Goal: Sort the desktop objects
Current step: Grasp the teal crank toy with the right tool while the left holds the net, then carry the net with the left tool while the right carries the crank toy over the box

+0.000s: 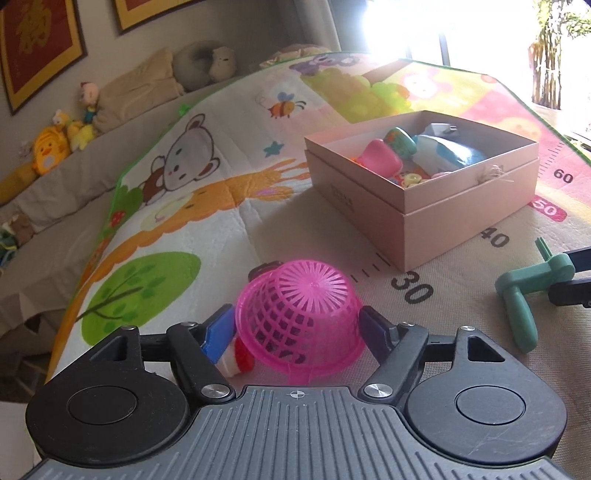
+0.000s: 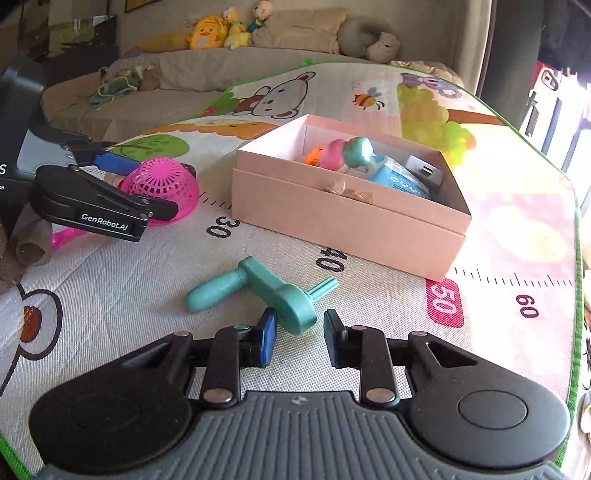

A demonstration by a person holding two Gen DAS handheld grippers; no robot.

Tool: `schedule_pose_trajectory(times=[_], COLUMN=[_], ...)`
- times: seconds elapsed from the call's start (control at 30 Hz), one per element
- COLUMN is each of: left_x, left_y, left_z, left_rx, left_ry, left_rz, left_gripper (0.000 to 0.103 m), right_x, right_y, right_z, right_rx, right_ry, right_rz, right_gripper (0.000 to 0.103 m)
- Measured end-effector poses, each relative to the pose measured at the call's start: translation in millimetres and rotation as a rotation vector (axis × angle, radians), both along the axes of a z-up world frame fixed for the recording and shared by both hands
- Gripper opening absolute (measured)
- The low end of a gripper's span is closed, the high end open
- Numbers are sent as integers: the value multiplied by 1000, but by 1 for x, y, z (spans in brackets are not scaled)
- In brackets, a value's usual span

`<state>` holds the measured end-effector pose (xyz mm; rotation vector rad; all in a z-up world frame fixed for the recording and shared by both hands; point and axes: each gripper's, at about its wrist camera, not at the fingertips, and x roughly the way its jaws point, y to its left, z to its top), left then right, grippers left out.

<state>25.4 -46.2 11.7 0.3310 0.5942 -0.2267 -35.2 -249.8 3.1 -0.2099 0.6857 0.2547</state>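
**Desk:** Sunlit play mat (image 1: 221, 229) printed with bears and a ruler strip, plush toys (image 2: 207, 33) lined up on the sofa behind. How far along are we?

**Field:** We put it past the middle. The pink box (image 1: 461, 221) stands open on the mat with several toys (image 1: 380, 157) already lying inside. Two pieces that we can see are left outside it: an overturned pink basket (image 1: 303, 314) near the "30" mark, and a teal crank handle (image 2: 258, 288) lying flat below the "40".

**Desk:** And the jaws?

**Field:** We see the left gripper (image 1: 295, 321) straddling the basket, jaws wide apart, one pad close to each side of its wall. The basket sits rim-down on the mat, and we see no squeeze on it. The right gripper (image 2: 300, 325) has its jaws drawn in narrow about the round hub of the crank handle. Its blue pad (image 2: 269, 332) lies against the hub. The other side is harder to read from above, but we judge the grip closed. The handle itself lies on the mat, not raised.

**Desk:** What remains?

**Field:** As we read it, both pieces need lifting into the box, well apart from each hand.
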Motion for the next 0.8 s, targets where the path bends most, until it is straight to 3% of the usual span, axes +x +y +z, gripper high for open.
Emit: schedule_pose_trajectory(times=[0.13, 0.27, 0.4, 0.47, 0.53, 0.8], left_x=[-21, -42, -52, -51, -50, -53], left_y=[4, 6, 5, 11, 16, 17], left_z=[18, 26, 11, 6, 2, -2], left_rx=[-32, -131, -124, -131, -138, -150], left_ry=[-51, 19, 72, 90, 112, 140], left_rz=[-19, -102, -110, -87, -68, -85], left_gripper=[78, 78, 78, 78, 79, 79], right_x=[-1, -3, -9, -13, -19, 7], right_y=[1, 6, 13, 17, 22, 39], right_z=[-1, 2, 6, 10, 15, 13], right_rx=[-6, -12, 5, 15, -6, -120], right_ry=[-3, 6, 23, 22, -12, -40], right_rz=[-9, 7, 29, 46, 64, 127], right_gripper=[27, 27, 28, 36, 54, 55])
